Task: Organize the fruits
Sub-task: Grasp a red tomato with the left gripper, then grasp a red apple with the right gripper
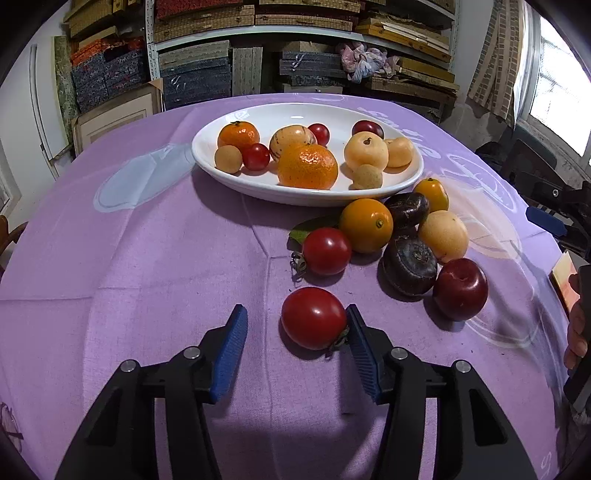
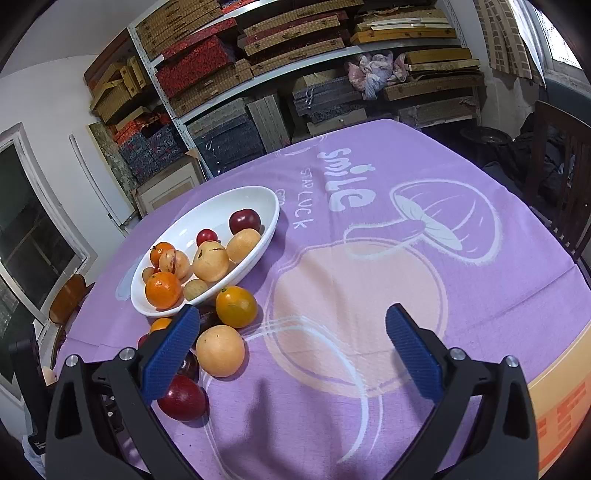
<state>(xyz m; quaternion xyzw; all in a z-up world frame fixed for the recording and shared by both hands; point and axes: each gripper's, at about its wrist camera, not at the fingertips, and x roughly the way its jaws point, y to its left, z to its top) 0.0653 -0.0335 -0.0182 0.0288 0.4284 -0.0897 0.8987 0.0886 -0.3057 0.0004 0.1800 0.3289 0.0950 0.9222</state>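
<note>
item: red tomato point(image 1: 314, 318), lower centre of the left wrist view, between the left gripper point(image 1: 297, 332) pads; one pad touches, the other stands off, no grip yet. likely soft, smooth, bruisable; hold across its widest part. right gripper point(image 2: 291, 350) wide, empty. purple tablecloth point(image 1: 147, 258); white dish point(image 1: 207, 155); storeroom shelves point(image 1: 221, 44).

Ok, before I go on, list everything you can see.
Dish: one, white, far centre of cloth.
Fruit in dish: ten; two orange, two small red, one dark red, three pale yellow, two tan.
Loose fruit: eight, on cloth beside dish; two red tomatoes, two orange-yellow, two dark purple, one pale yellow, one dark red.
Leaf: one, green, among loose fruit.
Tablecloth: one, purple, printed.
Shelves: stacked boxes, in background.
Left gripper: black, blue pads, open around nearest tomato, one pad touching.
Right gripper: same, open, empty.
</note>
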